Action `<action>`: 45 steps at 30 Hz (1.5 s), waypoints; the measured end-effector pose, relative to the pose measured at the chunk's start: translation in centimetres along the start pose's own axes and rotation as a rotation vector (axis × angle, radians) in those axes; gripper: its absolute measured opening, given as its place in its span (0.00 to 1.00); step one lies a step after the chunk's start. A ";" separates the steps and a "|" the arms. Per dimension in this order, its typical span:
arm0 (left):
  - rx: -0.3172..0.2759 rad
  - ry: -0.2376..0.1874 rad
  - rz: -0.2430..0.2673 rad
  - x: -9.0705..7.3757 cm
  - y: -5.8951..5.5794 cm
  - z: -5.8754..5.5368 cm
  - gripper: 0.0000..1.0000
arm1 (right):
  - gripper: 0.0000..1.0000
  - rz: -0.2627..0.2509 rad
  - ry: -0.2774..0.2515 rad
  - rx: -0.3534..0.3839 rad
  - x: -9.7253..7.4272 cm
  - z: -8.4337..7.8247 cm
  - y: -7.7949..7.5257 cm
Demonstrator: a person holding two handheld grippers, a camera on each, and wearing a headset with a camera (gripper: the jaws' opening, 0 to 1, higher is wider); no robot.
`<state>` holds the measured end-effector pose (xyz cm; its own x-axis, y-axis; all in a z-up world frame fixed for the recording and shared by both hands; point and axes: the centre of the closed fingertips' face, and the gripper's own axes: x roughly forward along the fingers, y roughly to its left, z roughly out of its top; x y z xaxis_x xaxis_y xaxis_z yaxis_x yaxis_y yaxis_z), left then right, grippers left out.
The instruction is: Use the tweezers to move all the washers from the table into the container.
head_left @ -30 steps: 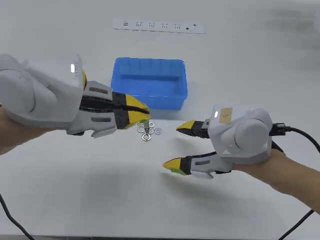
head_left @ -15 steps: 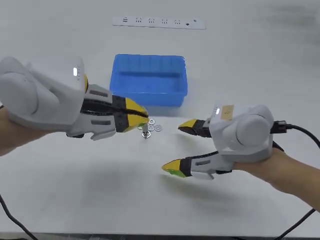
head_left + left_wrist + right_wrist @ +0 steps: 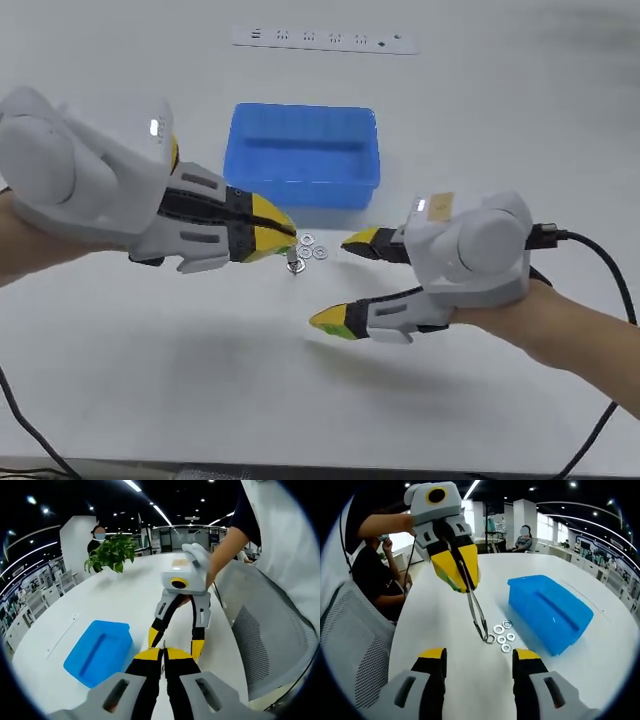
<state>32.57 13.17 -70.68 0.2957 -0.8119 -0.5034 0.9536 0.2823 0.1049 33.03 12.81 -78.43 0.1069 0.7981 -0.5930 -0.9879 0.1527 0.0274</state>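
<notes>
right gripper view shows tweezers (image 3: pixel 476 607) tips at a washer (image 3: pixel 490 639), blurry in head view. left gripper (image 3: pixel 275 232) clamps them; right gripper (image 3: pixel 333 281) faces it, jaws apart

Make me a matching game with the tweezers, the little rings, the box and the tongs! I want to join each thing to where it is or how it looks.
Things:
1. tweezers
2. washers
3. container
4. right tongs

Match with:
a. wide open
b. blue
c. clamped in the left tongs
d. lying on the table beside the container

Pairs: 1-c, 2-d, 3-b, 4-a.
</notes>
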 end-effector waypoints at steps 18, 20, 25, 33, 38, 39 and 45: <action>0.024 0.041 -0.066 0.1 0.2 -0.2 0.05 | 0.32 0.090 -0.010 -0.118 2.8 2.5 0.5; 0.022 0.044 -0.065 0.1 0.3 -0.2 0.05 | 0.28 0.091 -0.022 -0.129 2.9 2.7 0.4; 0.020 0.050 -0.063 0.0 0.4 -0.4 0.06 | 0.24 0.104 -0.023 -0.141 3.2 2.8 0.4; 0.034 0.080 -0.063 -0.1 0.6 -0.8 0.06 | 0.16 0.098 -0.030 -0.174 3.4 2.9 0.3; 0.034 0.089 -0.067 -0.1 0.5 -1.0 0.06 | 0.12 0.087 -0.037 -0.177 3.3 3.0 0.1; 0.035 0.090 -0.068 -0.1 0.5 -1.0 0.06 | 0.12 0.084 -0.038 -0.181 3.3 3.0 0.1; 0.042 0.099 -0.064 0.1 0.6 -1.2 0.07 | 0.10 0.067 -0.031 -0.225 3.3 3.0 0.0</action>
<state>33.05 13.85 -71.66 0.2287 -0.7725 -0.5925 0.9726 0.2081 0.1040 33.69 17.20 -78.02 0.0402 0.8200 -0.5709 -0.9927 -0.0324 -0.1163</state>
